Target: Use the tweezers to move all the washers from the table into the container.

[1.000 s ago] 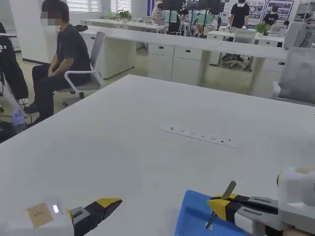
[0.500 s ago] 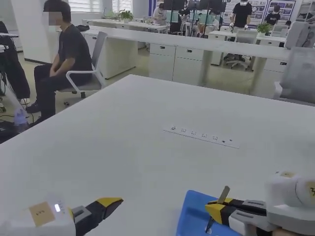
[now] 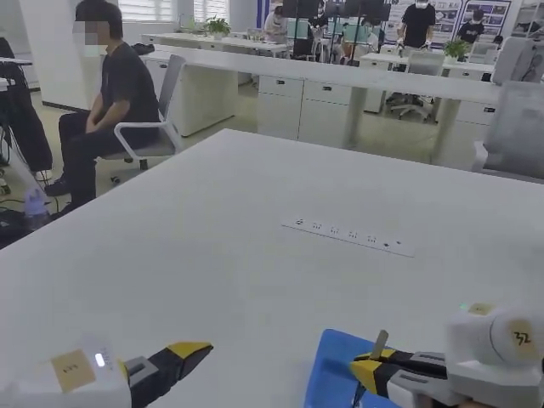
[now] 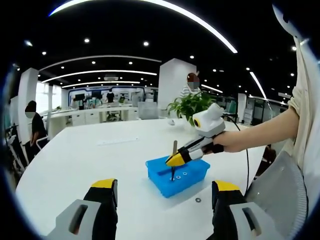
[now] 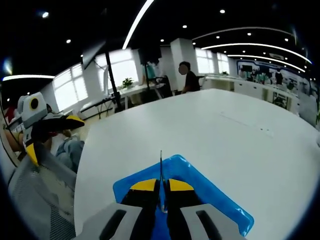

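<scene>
A blue container (image 4: 186, 176) stands on the white table (image 3: 229, 255), also seen as the container (image 3: 330, 367) and the container (image 5: 210, 195). Two small washers (image 4: 181, 175) lie inside it, and one washer (image 4: 198, 200) lies on the table in front. My right gripper (image 5: 161, 189) is shut on the thin metal tweezers (image 5: 161, 167), which point down into the container. The same right gripper (image 4: 182, 156) and tweezers (image 4: 174, 150) hang over the container in the left gripper view. Whether the tips hold a washer is too small to tell. My left gripper (image 4: 165, 186) stands open, well left of the container (image 3: 183, 353).
A flush socket strip (image 3: 348, 234) sits mid-table. A person sits on a chair (image 3: 149, 127) beyond the table's far left edge. Desks and office chairs (image 3: 514, 127) stand behind. Bare table lies between the grippers and the strip.
My right gripper has sunk and drawn slightly nearer, lowering the tweezers over the container. The left gripper has stayed put.
</scene>
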The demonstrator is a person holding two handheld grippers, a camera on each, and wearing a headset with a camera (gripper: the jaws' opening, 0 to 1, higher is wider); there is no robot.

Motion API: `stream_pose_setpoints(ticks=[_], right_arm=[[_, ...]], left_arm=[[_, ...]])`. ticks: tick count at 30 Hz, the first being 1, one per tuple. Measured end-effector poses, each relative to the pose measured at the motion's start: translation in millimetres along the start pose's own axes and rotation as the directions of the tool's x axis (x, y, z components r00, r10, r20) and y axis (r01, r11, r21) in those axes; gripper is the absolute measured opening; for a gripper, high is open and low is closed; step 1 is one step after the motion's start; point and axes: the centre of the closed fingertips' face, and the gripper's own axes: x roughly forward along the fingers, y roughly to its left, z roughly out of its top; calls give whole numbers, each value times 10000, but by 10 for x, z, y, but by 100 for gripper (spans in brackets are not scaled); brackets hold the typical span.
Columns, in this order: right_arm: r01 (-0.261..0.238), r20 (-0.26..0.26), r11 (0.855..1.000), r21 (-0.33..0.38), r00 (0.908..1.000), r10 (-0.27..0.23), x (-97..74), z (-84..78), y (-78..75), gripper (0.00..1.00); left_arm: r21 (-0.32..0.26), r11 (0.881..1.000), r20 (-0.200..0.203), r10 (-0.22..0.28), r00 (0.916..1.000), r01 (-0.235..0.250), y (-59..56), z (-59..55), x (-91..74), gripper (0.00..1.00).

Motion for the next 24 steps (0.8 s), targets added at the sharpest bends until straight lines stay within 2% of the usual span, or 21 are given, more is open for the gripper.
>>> stream_pose_setpoints(ticks=[14, 24], right_arm=[[-116, 15, 9999, 105, 9999, 116, 17, -7, 13, 3], [-13, 668, 9996, 271, 9978, -6, -157, 101, 68, 3]], left_arm=[[-6, 10000, -50, -55, 10000, 55, -13, -10, 4, 78], [-10, 9999, -71, -131, 9999, 131, -29, -15, 4, 78]])
